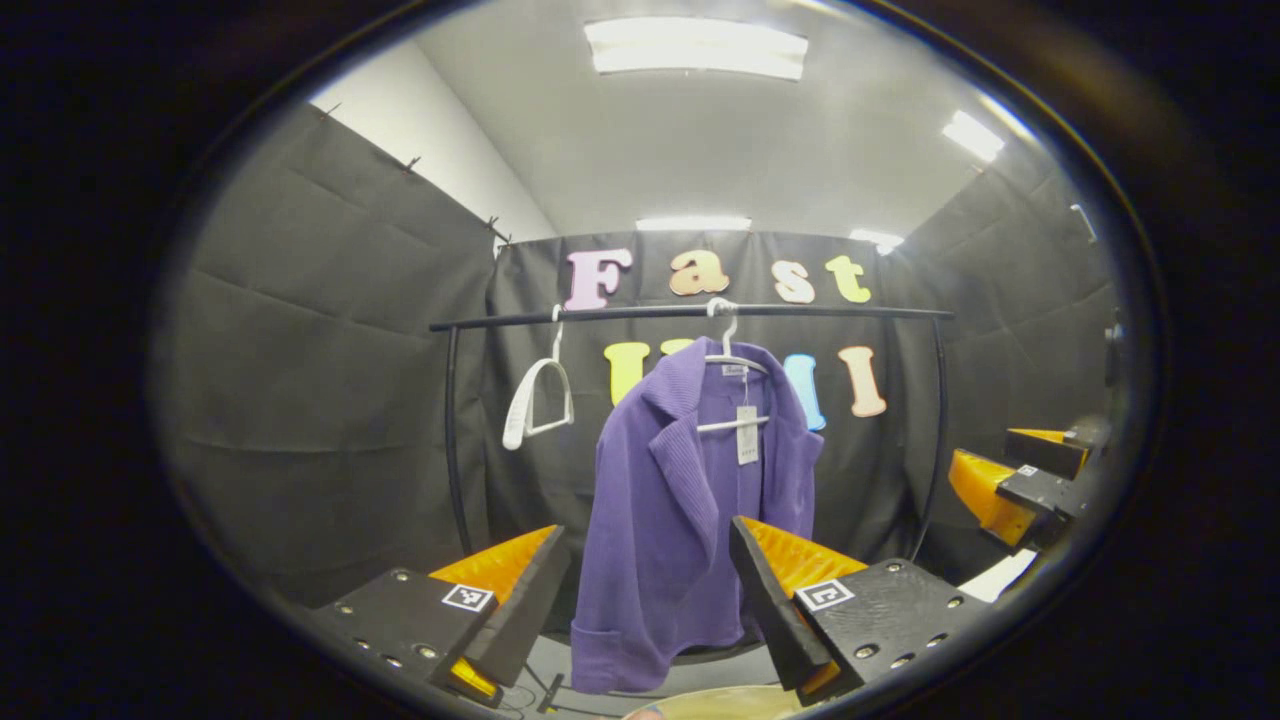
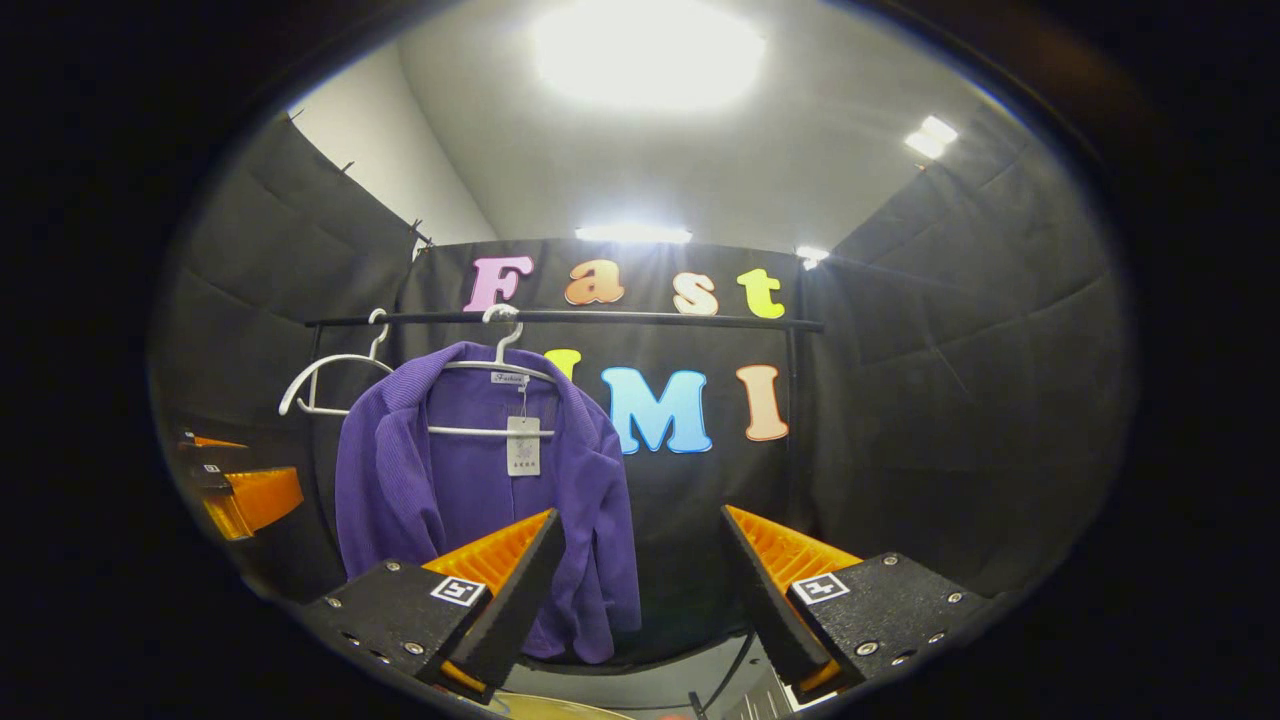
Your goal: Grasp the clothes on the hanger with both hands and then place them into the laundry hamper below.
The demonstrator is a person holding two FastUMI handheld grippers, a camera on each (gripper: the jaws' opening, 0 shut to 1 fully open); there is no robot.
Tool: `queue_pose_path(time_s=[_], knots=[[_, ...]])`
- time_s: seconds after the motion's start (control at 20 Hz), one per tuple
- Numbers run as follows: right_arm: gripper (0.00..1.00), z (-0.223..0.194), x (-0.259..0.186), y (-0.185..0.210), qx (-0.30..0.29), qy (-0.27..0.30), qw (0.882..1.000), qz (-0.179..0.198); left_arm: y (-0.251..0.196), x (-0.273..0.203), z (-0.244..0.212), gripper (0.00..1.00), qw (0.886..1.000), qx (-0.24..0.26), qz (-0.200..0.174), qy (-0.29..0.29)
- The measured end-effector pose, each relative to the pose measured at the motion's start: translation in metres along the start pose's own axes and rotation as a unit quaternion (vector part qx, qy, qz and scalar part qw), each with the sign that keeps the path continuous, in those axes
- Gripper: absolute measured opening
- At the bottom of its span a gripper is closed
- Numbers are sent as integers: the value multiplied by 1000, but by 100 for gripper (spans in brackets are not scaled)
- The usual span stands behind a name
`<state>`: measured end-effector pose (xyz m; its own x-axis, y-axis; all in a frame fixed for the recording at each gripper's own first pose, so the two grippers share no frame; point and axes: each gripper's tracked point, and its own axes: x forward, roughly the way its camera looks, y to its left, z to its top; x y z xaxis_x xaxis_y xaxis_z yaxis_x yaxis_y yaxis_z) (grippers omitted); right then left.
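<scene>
A purple knit jacket hangs on a white hanger from a black rail, a paper tag at its collar. My left gripper is open, some way in front of the jacket, its fingers framing the lower half. In the right gripper view the jacket hangs left of centre, and my right gripper is open, short of it and to its right. The right gripper also shows at the far right of the left gripper view. A pale rim at the bottom edge may be the hamper.
An empty white hanger hangs on the rail left of the jacket. The rack's black uprights stand at both ends. The left gripper shows at the left edge of the right gripper view.
</scene>
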<state>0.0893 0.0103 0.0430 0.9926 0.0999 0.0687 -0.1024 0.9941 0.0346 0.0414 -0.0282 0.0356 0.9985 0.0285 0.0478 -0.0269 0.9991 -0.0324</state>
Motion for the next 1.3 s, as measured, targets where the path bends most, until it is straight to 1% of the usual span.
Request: queue_pose_path(time_s=[0.2,0.5,0.65,0.7,0.85,0.9,1.1,1.15,1.2,1.25,1.3], knots=[[95,10,38,2,11,-11,1000,27,-10,29,10,97,1000,0,15,-8],[95,11,97,9,32,-11,997,67,-29,68,12,96,999,7,32,-12],[95,7,126,15,40,-6,995,89,-38,91,11,89,999,6,42,-15],[95,6,135,17,44,-4,994,96,-40,96,10,93,999,4,45,-14],[95,1,162,25,58,-3,991,118,-43,111,4,93,998,-4,58,-11],[95,-1,172,28,62,-3,990,124,-43,117,1,97,998,-4,64,-9],[95,-15,208,43,76,6,986,150,-39,144,-19,96,996,-4,90,9],[95,-19,217,46,78,7,985,154,-38,152,-25,89,995,-3,98,15],[95,-22,227,49,80,8,984,159,-37,159,-31,96,994,-3,105,21],[95,-28,235,54,81,11,983,164,-36,163,-37,89,993,-3,111,27],[95,-33,242,57,82,13,982,169,-34,169,-42,97,993,-2,116,33]])
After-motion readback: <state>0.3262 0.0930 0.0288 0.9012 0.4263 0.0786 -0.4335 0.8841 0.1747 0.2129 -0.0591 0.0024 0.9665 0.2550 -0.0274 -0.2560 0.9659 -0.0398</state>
